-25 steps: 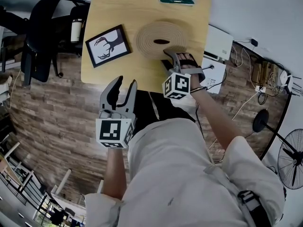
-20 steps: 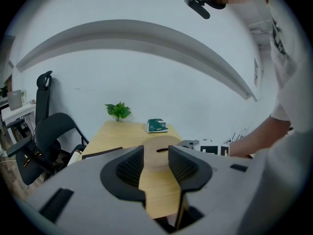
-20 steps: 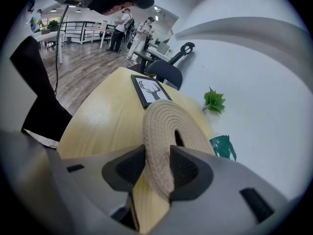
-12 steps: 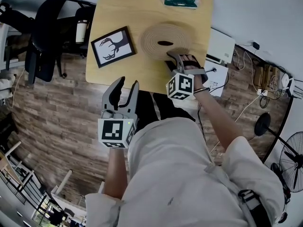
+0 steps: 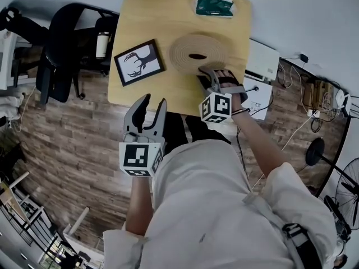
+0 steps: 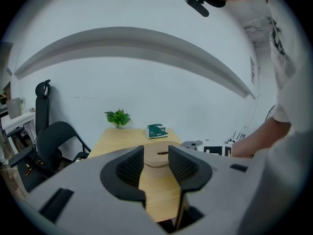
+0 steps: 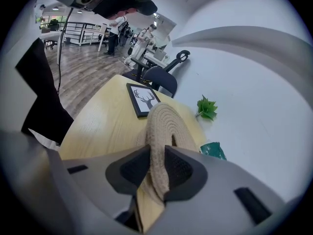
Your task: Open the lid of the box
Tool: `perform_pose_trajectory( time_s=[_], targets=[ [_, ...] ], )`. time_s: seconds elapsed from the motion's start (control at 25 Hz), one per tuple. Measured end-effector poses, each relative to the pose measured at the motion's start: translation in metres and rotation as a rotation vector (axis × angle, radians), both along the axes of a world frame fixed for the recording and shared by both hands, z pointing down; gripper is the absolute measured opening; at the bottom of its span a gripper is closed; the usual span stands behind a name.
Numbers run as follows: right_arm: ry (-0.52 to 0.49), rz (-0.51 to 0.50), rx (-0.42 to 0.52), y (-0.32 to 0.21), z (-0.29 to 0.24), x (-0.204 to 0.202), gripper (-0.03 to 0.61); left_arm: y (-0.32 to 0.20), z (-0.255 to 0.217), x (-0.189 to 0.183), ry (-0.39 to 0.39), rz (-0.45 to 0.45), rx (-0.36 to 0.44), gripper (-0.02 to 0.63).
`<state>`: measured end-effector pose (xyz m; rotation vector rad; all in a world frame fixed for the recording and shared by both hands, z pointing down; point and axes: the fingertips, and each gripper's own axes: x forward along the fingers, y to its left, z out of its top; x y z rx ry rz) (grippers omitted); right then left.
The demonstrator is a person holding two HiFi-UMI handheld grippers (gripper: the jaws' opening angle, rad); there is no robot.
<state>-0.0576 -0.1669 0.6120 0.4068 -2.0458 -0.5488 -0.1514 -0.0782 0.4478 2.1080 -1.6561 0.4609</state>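
Observation:
A round woven rope box [image 5: 197, 52] with a flat lid stands on the wooden table [image 5: 146, 10], near its front edge. My right gripper [image 5: 206, 73] reaches down onto the lid's near rim. In the right gripper view the rope rim [image 7: 164, 121] stands on edge between the two pads [image 7: 134, 170], which have just been closing and now press on both its sides. My left gripper [image 5: 152, 101] is open and holds nothing, hovering off the table's front edge over the floor. In the left gripper view the box [image 6: 157, 156] shows far off between its jaws.
A framed deer picture [image 5: 139, 62] lies left of the box. A green packet [image 5: 213, 4] sits at the table's far side, with a small plant [image 7: 206, 107] behind it. A black chair [image 5: 59, 43] stands left of the table and a white unit [image 5: 261, 58] to its right.
The right gripper's fingers have narrowed onto the lid's near rim. Both hands have otherwise stayed in place; the head view has shifted a little.

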Motion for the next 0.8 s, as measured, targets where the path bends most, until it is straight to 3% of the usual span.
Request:
perform_pose_trajectory(
  time_s=[0.8],
  targets=[
    [-0.162,0.076,-0.002,-0.006,-0.059,0.005,0.06,-0.01,-0.02,0.006,0.002,0.012,0.062,0.153]
  ],
)
